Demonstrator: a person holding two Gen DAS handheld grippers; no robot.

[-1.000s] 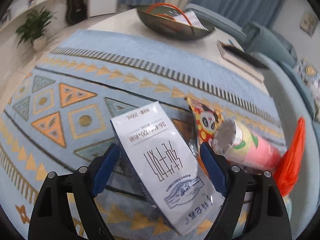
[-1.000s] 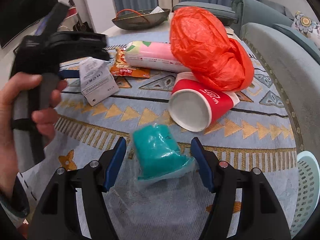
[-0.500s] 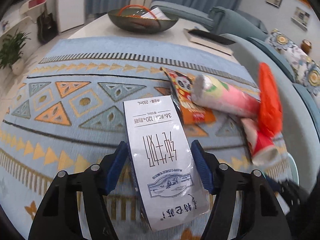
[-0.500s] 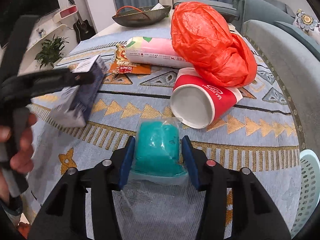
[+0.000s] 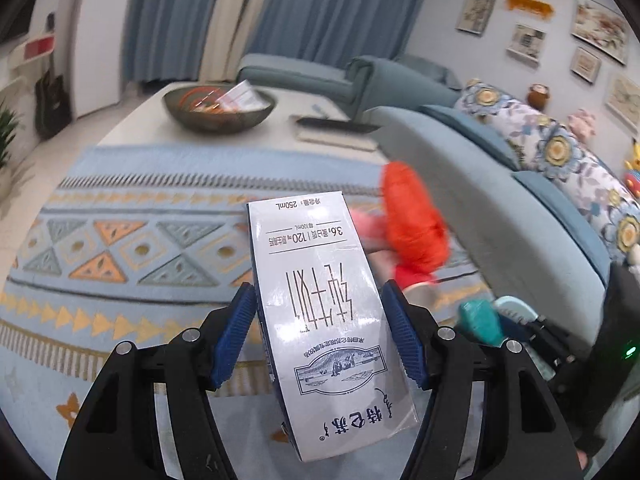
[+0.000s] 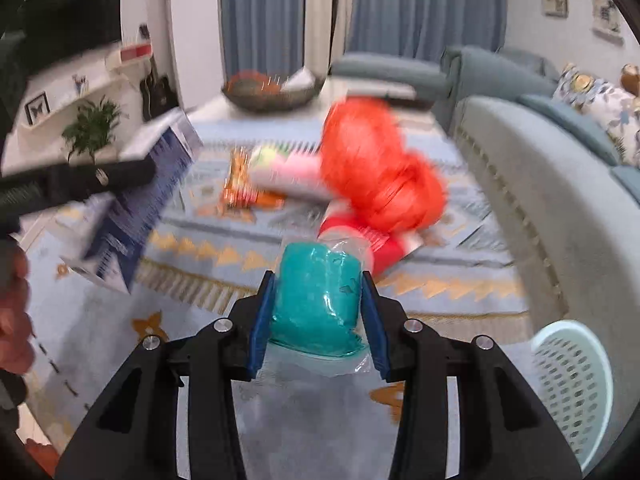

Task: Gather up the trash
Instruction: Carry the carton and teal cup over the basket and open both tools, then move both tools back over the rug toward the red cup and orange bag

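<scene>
My left gripper [image 5: 320, 336] is shut on a white milk carton [image 5: 312, 248], held up off the rug; the carton [image 6: 132, 208] also shows at the left of the right wrist view. My right gripper [image 6: 318, 320] has a teal plastic-wrapped packet [image 6: 316, 292] between its pads, which press on it while the jaws are still closing. Lying on the patterned rug [image 6: 208, 252] are a crumpled orange bag [image 6: 380, 176], a red paper cup [image 6: 360, 240], a pink tube [image 6: 292, 172] and an orange snack wrapper [image 6: 240, 184].
A pale perforated basket [image 6: 572, 384] stands at the lower right beside the grey sofa [image 6: 540, 184]. A dark bowl [image 5: 220, 110] and a book sit on the low white table [image 5: 152, 120] beyond the rug. A hand [image 6: 12, 320] holds the left gripper's handle.
Both grippers closed on their items and rose: the carton and the teal packet have left the rug. The left gripper swung right, toward the sofa and basket.
</scene>
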